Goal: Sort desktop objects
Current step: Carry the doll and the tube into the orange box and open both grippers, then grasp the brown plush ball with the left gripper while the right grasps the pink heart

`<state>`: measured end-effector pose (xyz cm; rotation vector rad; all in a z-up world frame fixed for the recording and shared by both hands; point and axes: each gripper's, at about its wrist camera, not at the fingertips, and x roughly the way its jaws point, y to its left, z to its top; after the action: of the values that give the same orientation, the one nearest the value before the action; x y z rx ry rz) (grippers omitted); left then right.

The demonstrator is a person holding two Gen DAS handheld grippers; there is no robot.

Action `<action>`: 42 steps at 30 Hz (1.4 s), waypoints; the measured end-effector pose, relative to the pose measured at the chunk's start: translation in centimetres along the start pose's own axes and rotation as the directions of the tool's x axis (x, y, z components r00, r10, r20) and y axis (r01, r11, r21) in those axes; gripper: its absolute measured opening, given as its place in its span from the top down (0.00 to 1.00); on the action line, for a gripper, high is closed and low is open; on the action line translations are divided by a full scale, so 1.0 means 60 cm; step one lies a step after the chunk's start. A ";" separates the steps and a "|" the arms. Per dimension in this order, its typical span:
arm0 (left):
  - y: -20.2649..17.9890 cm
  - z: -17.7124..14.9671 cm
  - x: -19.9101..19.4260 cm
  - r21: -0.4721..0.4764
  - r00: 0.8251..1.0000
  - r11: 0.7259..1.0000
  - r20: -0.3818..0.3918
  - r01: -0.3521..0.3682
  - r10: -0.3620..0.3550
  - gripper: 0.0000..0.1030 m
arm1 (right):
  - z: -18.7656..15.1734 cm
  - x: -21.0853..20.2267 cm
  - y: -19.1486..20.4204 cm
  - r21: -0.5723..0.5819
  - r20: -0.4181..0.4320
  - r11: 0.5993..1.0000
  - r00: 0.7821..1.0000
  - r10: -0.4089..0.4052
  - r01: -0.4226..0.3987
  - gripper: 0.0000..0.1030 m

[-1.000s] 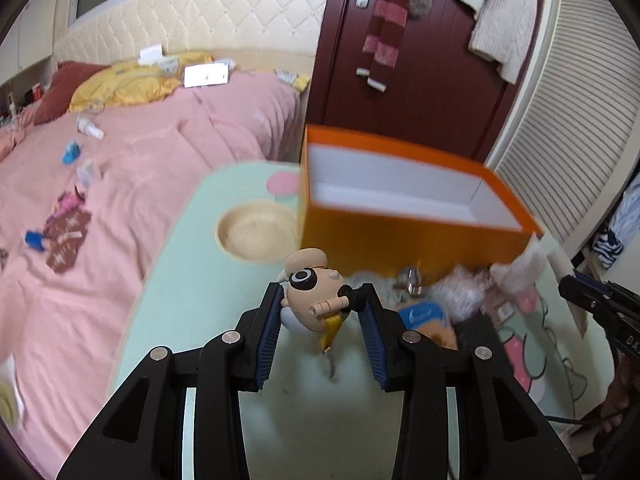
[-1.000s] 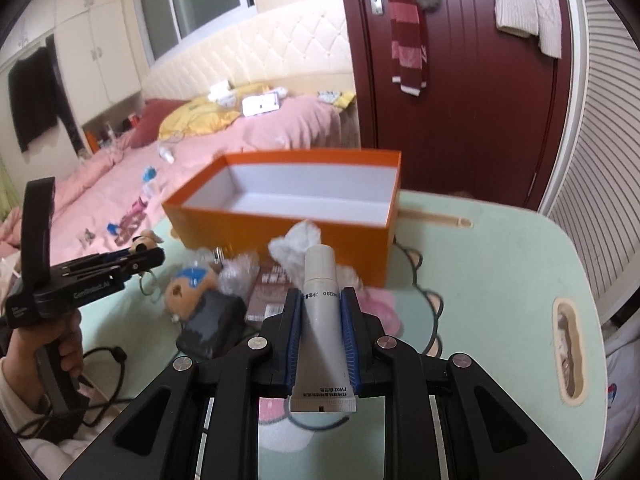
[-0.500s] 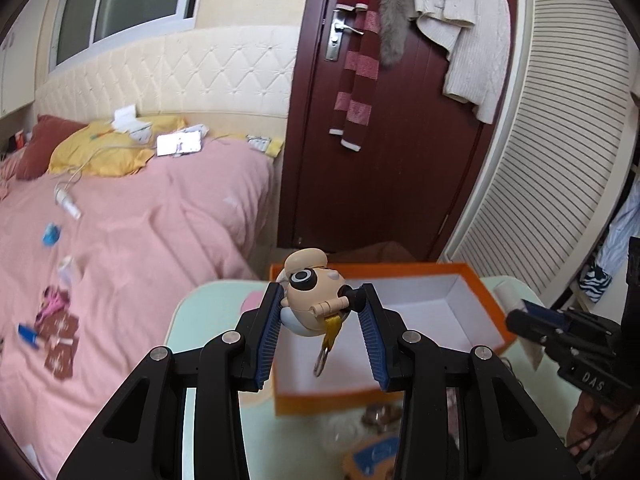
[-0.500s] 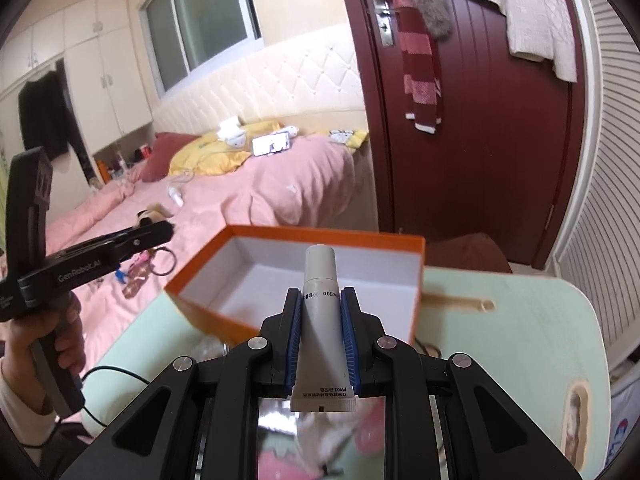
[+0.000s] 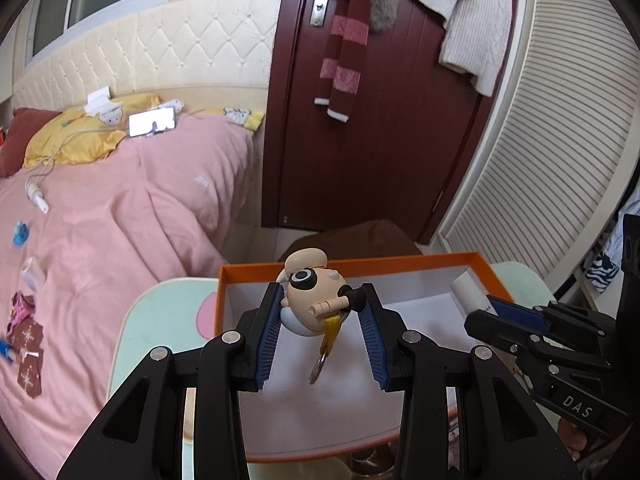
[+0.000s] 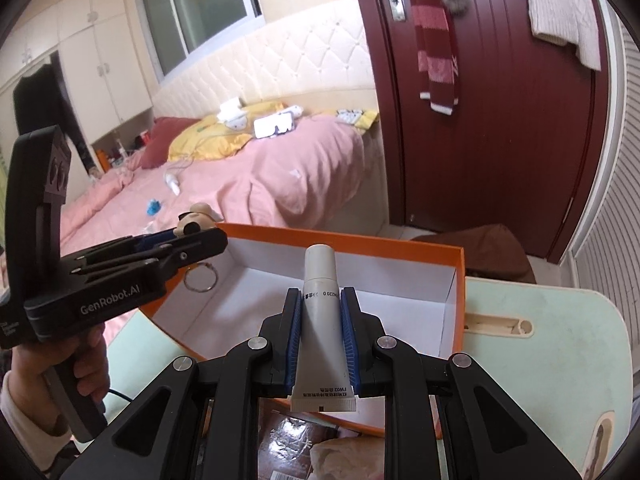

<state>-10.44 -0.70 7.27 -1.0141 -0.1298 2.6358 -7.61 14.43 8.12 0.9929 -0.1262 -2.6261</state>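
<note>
So both grippers are hanging over the orange box (image 5: 224,280) right now, and it's sitting open on the pale green table (image 5: 160,300). The left gripper (image 5: 320,316) is pinching a little cartoon figure keychain (image 5: 316,296) between its blue pads, fingers closed snug on it, with the yellow strap and key ring (image 5: 318,368) dangling down over the box's white inside. The right gripper (image 6: 320,320) is squeezing a grey tube (image 6: 322,320) upright, cap end pointing out over the box, fingers narrowed right onto its sides.

In the right wrist view the left gripper (image 6: 188,240) is poking in from the side above the box's near corner, so the two tools are crowding the same opening. Some crinkly wrappers (image 6: 332,452) are lying on the table just below the box. Behind it all there's a pink bed (image 5: 120,208) with bits scattered on it and a dark red door (image 5: 400,140) with a striped scarf (image 5: 344,40) hanging.
</note>
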 end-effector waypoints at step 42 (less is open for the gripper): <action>-0.009 -0.138 -0.095 -0.038 0.989 0.997 -0.126 0.075 -0.079 0.43 | -0.065 -0.113 -0.017 0.088 0.097 0.994 0.992 -0.075 0.066 0.44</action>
<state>-0.77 -2.23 4.84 -1.1612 -0.1798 2.4998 -0.59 17.77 9.26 0.9083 -0.2325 -2.7567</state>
